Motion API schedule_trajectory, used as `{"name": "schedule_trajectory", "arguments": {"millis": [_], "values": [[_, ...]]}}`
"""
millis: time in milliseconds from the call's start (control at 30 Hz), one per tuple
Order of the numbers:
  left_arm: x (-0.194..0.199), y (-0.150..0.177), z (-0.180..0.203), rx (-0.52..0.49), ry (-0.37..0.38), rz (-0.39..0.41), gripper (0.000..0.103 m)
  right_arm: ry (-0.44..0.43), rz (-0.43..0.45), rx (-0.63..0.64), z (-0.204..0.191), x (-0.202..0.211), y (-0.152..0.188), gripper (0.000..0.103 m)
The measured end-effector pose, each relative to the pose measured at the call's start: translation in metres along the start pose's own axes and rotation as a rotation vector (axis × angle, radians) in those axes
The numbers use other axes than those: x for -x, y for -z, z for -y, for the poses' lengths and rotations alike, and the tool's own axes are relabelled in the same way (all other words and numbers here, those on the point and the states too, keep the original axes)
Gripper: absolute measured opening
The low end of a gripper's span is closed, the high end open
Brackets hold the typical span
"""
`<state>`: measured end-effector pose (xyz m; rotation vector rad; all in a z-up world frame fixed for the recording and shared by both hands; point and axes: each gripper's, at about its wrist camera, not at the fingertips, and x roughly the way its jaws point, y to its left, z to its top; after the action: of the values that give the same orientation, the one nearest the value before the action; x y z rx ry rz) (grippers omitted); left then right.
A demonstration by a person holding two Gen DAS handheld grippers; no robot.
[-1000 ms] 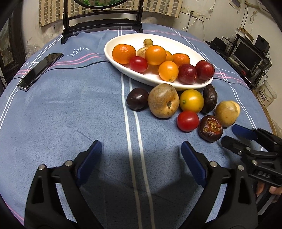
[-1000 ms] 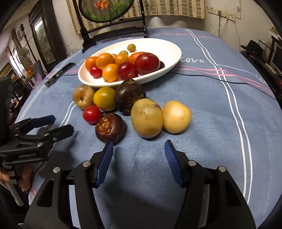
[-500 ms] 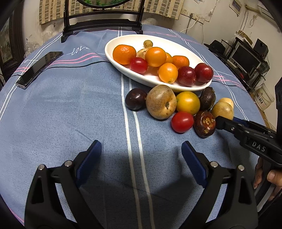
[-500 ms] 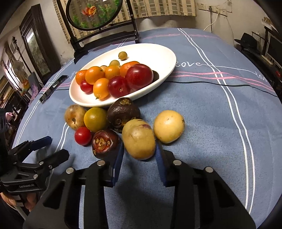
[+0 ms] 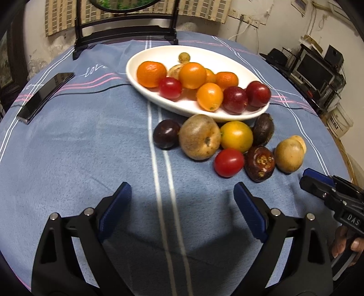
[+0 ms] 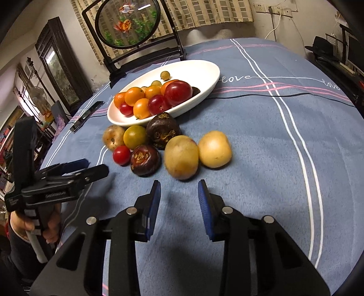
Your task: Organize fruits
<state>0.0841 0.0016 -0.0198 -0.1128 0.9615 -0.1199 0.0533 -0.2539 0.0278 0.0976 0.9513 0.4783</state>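
A white oval bowl [image 5: 145, 87] [image 6: 204, 75] holds several oranges, plums and tomatoes. In front of it on the blue cloth lie loose fruits: a dark plum [image 5: 166, 133], a tan fruit [image 5: 199, 136], a yellow one [image 5: 236, 136], a red tomato [image 5: 228, 162] [image 6: 121, 154], dark brown ones [image 5: 259, 164] [image 6: 145, 160] [image 6: 162, 129] and yellow-tan ones [image 6: 181, 159] [image 6: 215, 149]. My left gripper [image 5: 182, 200] is open and empty, short of the fruits. My right gripper [image 6: 179, 193] is open and empty, just short of the yellow-tan fruit.
A black phone [image 5: 44, 96] lies at the table's left. A round framed screen on a black stand [image 6: 128, 21] stands behind the bowl. A black cable [image 6: 284, 96] runs across the cloth. Shelves with electronics stand off the table's right edge [image 5: 318, 68].
My right gripper closed in around the yellow-tan fruit half a second ago, then drew back and up with nothing in it. The left gripper barely moved.
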Motion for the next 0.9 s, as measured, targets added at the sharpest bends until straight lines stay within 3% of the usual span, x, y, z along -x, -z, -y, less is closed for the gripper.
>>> {"name": "schedule_trajectory", "arguments": {"millis": [200,267,367,567,800,900], "values": [[-0.006,-0.014,-0.001,0.045,0.074,-0.045,0.086,0.013,0.0,-0.025,0.006,-0.002,0.001,0.039],[-0.01,-0.018,-0.002,0.061,0.073,-0.058,0.079,0.038,-0.005,-0.012,0.006,-0.003,0.0,0.041],[-0.013,-0.023,0.001,0.044,0.084,-0.07,0.079,0.039,0.014,-0.018,0.006,-0.001,-0.001,0.062],[-0.009,-0.034,0.005,0.027,0.125,-0.069,0.069,0.019,0.014,-0.012,0.005,-0.002,0.0,0.062],[-0.006,-0.046,-0.011,0.104,0.162,-0.05,0.067,-0.004,0.012,-0.011,0.006,-0.003,0.001,0.062],[-0.019,-0.046,-0.006,0.105,0.175,-0.075,0.05,-0.01,0.016,-0.01,0.005,-0.002,0.002,0.062]]}}
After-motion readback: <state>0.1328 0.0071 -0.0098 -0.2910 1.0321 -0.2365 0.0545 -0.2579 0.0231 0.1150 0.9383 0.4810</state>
